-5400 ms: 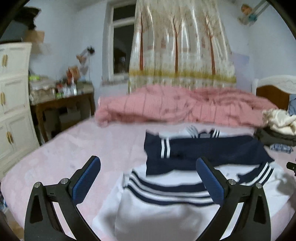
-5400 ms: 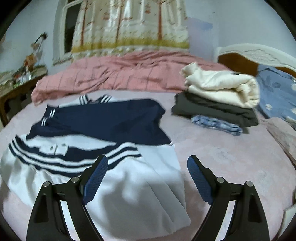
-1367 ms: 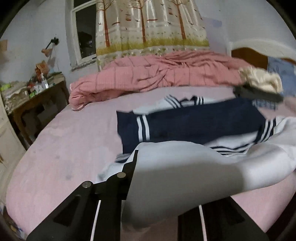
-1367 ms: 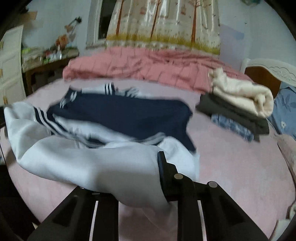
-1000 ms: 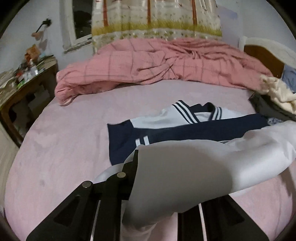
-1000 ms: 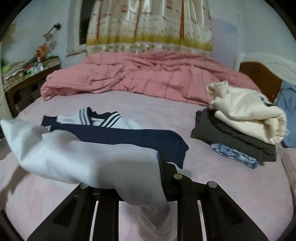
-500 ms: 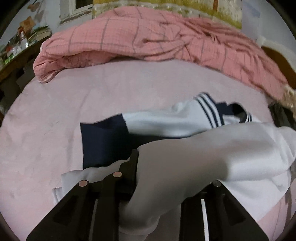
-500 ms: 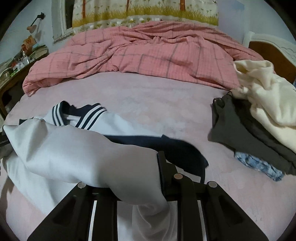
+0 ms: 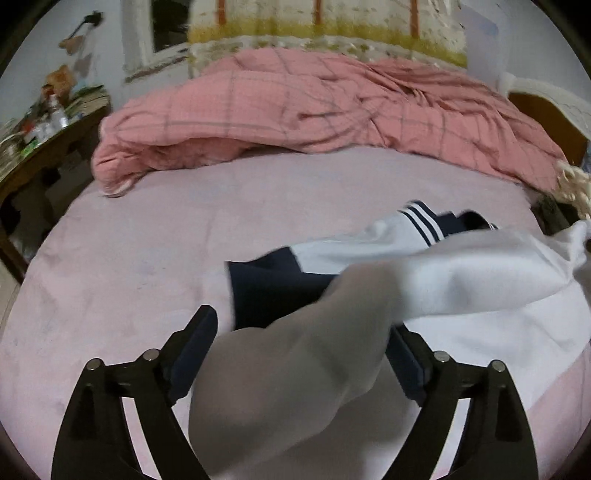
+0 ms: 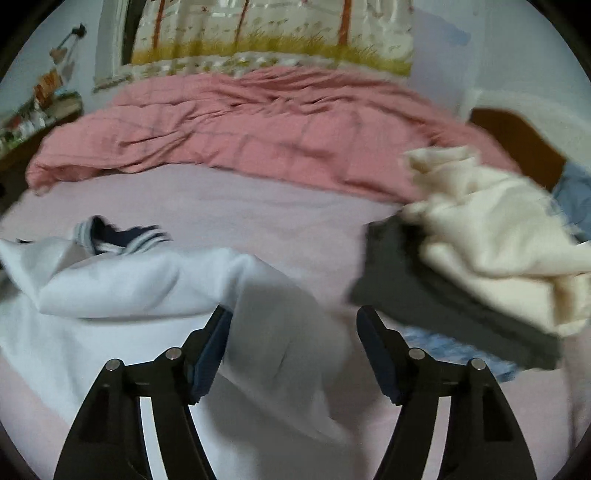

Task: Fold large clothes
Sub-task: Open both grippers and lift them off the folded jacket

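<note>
White dress [image 9: 461,280] is lying folded over on pink bed [image 9: 129,266]. Left gripper [image 9: 301,345] and right gripper [image 10: 293,345] are just opening wide, cloth loose between jaws.

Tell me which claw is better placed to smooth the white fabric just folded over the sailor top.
Probably left. The left claw has just opened with the bunched white fabric between its pads, directly over the sailor top. The right claw, also just opened, sits at the garment's edge beside the folded clothes stack.

pink quilt [image 9: 314,107], curtain [image 10: 273,33], wooden desk [image 9: 40,147]
</note>
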The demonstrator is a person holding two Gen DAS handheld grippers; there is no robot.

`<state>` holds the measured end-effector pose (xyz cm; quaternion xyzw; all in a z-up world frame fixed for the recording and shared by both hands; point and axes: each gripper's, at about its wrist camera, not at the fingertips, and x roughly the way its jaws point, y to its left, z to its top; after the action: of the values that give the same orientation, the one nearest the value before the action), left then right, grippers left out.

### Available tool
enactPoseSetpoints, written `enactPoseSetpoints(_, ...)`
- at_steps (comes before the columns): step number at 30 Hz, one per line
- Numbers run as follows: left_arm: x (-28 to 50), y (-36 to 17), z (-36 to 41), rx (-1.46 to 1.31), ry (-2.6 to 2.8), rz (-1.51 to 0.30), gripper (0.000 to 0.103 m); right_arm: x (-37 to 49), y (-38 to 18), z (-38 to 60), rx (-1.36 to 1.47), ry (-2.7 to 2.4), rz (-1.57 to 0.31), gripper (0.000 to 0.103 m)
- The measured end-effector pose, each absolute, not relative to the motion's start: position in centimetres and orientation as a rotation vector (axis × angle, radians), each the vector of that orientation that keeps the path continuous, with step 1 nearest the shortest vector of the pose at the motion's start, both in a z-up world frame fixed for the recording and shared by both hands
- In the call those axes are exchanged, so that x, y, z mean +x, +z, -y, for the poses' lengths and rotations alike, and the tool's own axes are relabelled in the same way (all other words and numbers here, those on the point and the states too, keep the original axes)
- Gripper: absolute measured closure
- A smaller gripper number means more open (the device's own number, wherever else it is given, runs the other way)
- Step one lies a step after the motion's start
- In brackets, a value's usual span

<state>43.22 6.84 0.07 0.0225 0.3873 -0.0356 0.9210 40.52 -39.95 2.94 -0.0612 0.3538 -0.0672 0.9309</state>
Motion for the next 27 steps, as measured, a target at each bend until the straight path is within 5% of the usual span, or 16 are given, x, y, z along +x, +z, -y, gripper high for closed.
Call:
enactPoseSetpoints(7,46.6,-1.4,-7.9,-0.039,0.031,-0.817,0.015,41.1,2.8,42.4,-0.048,-0.173,-0.74,0.049)
enactPoseSetpoints(13,45.1,-1.4,-7.1,0.068,0.16,-0.714,0.027,40.8,2.0,39.4,-0.115,-0.055,-0.714,0.084)
enactPoseSetpoints(16,40.9,1.6,-5.5,0.062,0.025,-0.531,0.032,40.9,2.1,38.9,-0.018,0.024,-0.698,0.085)
enactPoseSetpoints(21,42.3,2.0,-3.4,0.049,-0.165,-0.659,0.039,41.7,2.3,37.1,-0.015,0.038,-0.689,0.085)
enactPoseSetpoints(27,50.2,-4.6,-5.1,0.044,0.018,-0.826,0.043,47.5,-2.8,39.5,0.079,-0.068,-0.869,0.085)
